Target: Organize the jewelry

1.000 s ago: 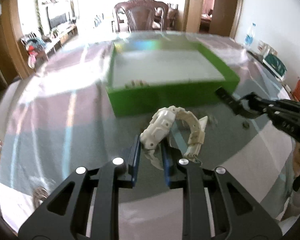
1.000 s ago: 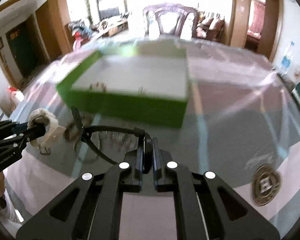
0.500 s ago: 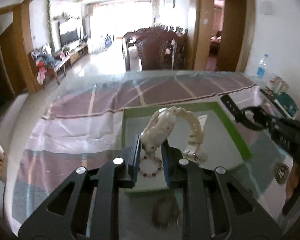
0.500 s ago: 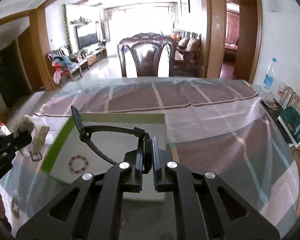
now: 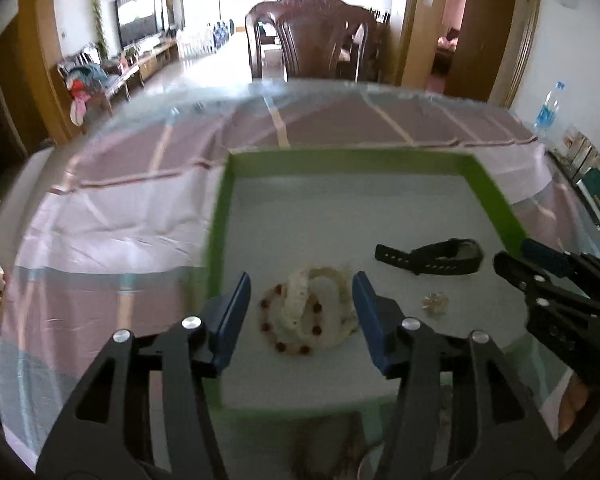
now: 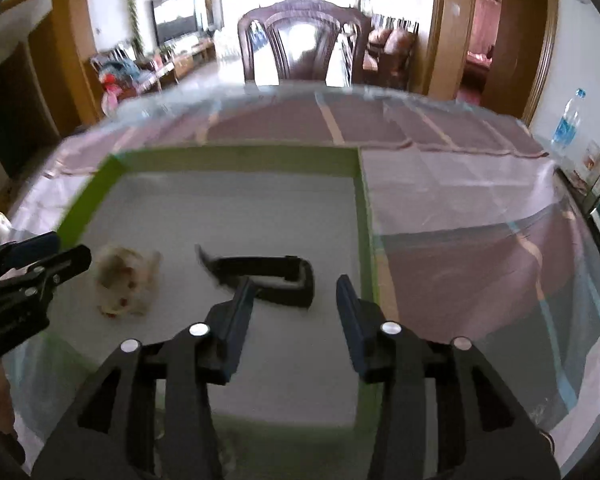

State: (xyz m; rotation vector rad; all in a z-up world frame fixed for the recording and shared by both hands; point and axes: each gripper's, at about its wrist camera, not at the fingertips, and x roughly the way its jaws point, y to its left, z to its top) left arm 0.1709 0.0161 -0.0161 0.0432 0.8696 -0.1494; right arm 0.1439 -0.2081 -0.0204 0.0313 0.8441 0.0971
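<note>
Green tray takes both watches as the tongs let go

Green-walled tray with a pale floor now holds the jewelry. A second ago the left tongs pinched the cream watch above the table in front of the tray, and the right tongs were clamped on the strap of the black watch. Both pairs have just been opening. The left tongs stand fairly wide with nothing pressed between the blue pads; the cream watch lies on the tray floor beyond them, on top of a bead bracelet of red and pale beads. The right tongs are also parted and grip nothing; the black watch lies on the tray floor just past their tips, to the right of the cream watch and apart from it. A small pale trinket sits on the floor near the black watch.

From the right wrist the cream watch and the beads blur into one pale lump, and the black strap's left end is smeared. The left pad of the right tongs covers part of the strap. The trinket is too small to identify. The tray's near wall is hidden behind both tongs' arms, and objects on the table below it are too blurred to name
</note>
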